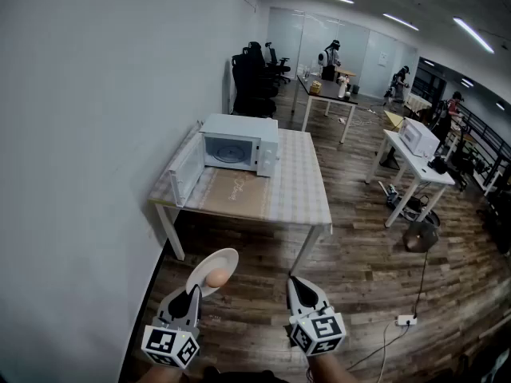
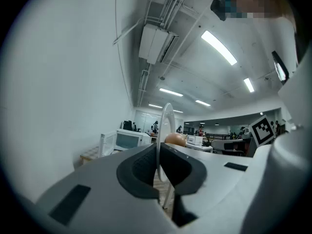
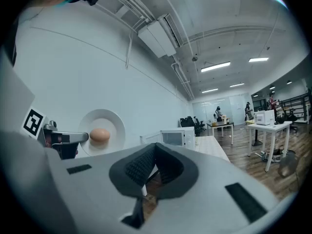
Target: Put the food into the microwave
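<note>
My left gripper (image 1: 192, 295) is shut on the rim of a white plate (image 1: 214, 271) that carries a brown egg-shaped food item (image 1: 216, 277). In the left gripper view the plate (image 2: 164, 130) stands edge-on between the pads, with the food (image 2: 175, 139) just behind it. My right gripper (image 1: 296, 287) is shut and holds nothing; its view shows the plate (image 3: 110, 123) and the food (image 3: 99, 135) to its left. The white microwave (image 1: 239, 144) sits on a table (image 1: 297, 188) ahead, its door (image 1: 185, 170) swung open to the left. Both grippers are well short of the table.
A white wall (image 1: 88, 134) runs along the left. The floor (image 1: 359, 270) is wood, with a cable and power strip (image 1: 406, 320) at the right. Further tables, black chairs (image 1: 254, 78) and people stand at the back of the room.
</note>
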Tool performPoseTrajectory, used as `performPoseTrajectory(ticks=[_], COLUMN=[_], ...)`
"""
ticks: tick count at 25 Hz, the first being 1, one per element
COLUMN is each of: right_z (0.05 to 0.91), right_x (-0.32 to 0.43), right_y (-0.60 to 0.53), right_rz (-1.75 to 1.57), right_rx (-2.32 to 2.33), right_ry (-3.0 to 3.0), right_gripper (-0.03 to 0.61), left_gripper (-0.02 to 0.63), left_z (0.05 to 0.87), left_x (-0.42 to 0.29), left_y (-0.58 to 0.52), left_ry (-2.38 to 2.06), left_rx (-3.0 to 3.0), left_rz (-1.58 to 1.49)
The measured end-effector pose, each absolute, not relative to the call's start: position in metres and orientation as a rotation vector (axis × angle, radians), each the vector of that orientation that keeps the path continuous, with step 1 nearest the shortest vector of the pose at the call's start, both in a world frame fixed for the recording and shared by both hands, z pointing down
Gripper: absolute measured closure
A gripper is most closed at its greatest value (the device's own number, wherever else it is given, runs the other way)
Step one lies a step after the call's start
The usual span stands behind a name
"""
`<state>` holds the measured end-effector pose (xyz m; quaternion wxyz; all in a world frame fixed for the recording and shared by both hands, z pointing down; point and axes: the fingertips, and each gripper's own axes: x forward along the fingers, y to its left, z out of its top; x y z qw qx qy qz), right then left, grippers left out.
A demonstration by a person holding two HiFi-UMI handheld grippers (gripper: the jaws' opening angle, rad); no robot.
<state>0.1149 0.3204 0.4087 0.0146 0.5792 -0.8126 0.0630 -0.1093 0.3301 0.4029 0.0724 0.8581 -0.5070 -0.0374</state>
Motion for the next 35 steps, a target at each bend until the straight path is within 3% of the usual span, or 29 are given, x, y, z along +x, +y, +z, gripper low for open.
performPoseTrajectory(ticks=[35], right_z=[0.393], right_x=[0.038], right_y=[0.328], right_rz=[0.127], right_rx=[1.893], right_ry=[-2.541], right_gripper=[0.571], left_gripper=[0.597], left_z=[0.411], left_x=[-0.167], left_y=[0.332], left_ry=[-1.415], left_rx=[2.630], left_rz=[-0.156])
